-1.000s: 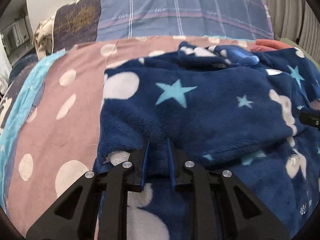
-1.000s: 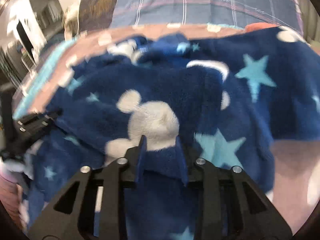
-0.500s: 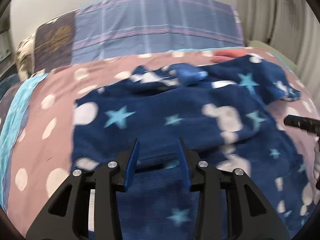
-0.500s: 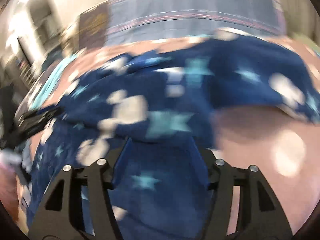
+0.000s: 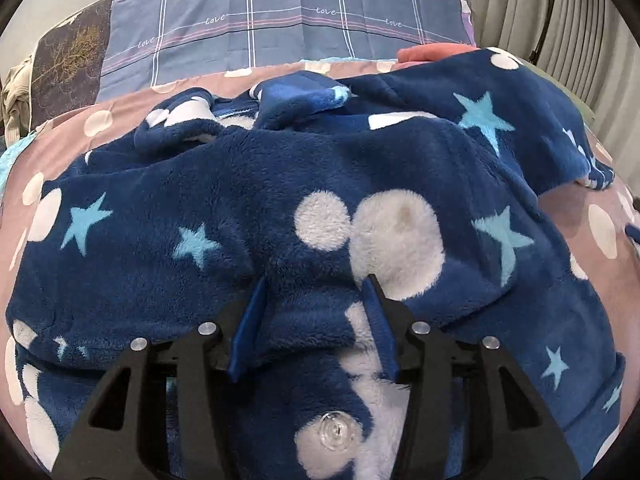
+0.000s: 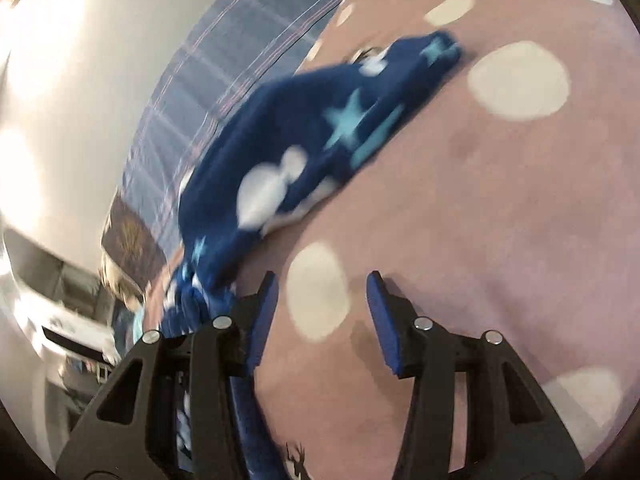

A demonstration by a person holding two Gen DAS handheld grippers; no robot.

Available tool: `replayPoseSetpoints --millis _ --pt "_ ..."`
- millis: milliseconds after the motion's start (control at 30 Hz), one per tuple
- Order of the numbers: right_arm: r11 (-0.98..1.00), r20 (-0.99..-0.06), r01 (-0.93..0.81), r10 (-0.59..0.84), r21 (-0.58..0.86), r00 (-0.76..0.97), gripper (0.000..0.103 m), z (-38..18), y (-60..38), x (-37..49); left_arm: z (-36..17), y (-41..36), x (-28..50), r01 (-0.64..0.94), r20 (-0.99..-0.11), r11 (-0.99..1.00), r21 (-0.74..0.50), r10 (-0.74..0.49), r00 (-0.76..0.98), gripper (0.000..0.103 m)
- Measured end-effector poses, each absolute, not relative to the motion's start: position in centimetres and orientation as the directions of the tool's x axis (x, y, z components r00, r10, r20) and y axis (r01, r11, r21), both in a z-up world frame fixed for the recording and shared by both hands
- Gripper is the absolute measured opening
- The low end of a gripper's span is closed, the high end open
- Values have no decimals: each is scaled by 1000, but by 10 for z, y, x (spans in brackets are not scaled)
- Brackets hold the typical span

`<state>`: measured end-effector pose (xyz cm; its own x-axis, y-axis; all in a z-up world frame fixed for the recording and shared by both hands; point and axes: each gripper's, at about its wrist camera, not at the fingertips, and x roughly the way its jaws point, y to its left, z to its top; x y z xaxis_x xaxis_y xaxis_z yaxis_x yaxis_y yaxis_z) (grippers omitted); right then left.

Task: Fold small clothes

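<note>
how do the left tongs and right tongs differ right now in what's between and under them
The left tongs straddle a ridge of the blue fleece garment; the right tongs frame only bare pink spotted bedspread, the garment off to their side. The left view sits level, the right tilted and blurred. Both stand open, gripping nothing; the left just opening, the right closing slightly.

Left wrist view sharp, evenly lit, soft shadows. Right wrist view motion-blurred, tilted; blown-out glare on wall (image 6: 48,92) upper left. Fisheye bending, dark vignette at edges.
</note>
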<state>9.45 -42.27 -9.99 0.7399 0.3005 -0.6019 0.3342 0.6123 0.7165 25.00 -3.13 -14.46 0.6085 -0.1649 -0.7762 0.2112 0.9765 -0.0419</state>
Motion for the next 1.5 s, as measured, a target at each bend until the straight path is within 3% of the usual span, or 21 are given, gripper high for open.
replayPoseSetpoints --millis 133,200,333,467,533,600,667,733,800,967,1067,1233,1500 --pt "550 -579 369 270 749 770 48 -103 -451 107 -145 -25 251 211 -768 973 -90 -203 608 50" --pt "444 -533 385 277 809 800 53 -112 -472 115 -145 -26 249 211 -765 974 -77 -194 614 50" --pt "264 -455 390 262 882 851 53 -129 -496 129 -144 -24 249 211 -762 975 -72 -191 619 50" --pt "266 -511 460 171 847 843 57 -124 -507 157 -144 -23 246 212 -758 974 -79 -197 622 50" --pt "270 -551 507 120 819 826 48 -126 -511 170 -144 -23 246 212 -757 974 -84 -201 622 51" --pt "280 -586 546 79 789 807 10 -128 -513 180 -144 -22 246 213 -755 973 -92 -208 622 51" --pt "203 -556 532 80 822 827 7 -135 -521 174 -144 -20 245 214 -752 971 -101 -216 622 51" --pt "187 -492 472 78 861 867 7 -124 -514 170 -144 -19 246 216 -750 970 -112 -225 622 52" --pt "302 -413 365 111 880 904 7 -91 -491 173 -144 -18 246 218 -748 968 -122 -234 622 55" --pt "569 -248 31 307 821 919 7 -4 -387 196 -144 -16 245 222 -742 965 -138 -249 622 55" --pt "637 -211 -140 443 758 871 8 23 -319 208 -143 -14 244 224 -740 963 -152 -261 620 56" --pt "676 -274 -318 617 665 737 8 17 -220 227 -136 18 244 220 -679 910 -352 -410 609 58" --pt "756 -514 -359 642 548 568 8 -60 -140 224 -114 75 237 228 -496 707 -670 -654 571 62"
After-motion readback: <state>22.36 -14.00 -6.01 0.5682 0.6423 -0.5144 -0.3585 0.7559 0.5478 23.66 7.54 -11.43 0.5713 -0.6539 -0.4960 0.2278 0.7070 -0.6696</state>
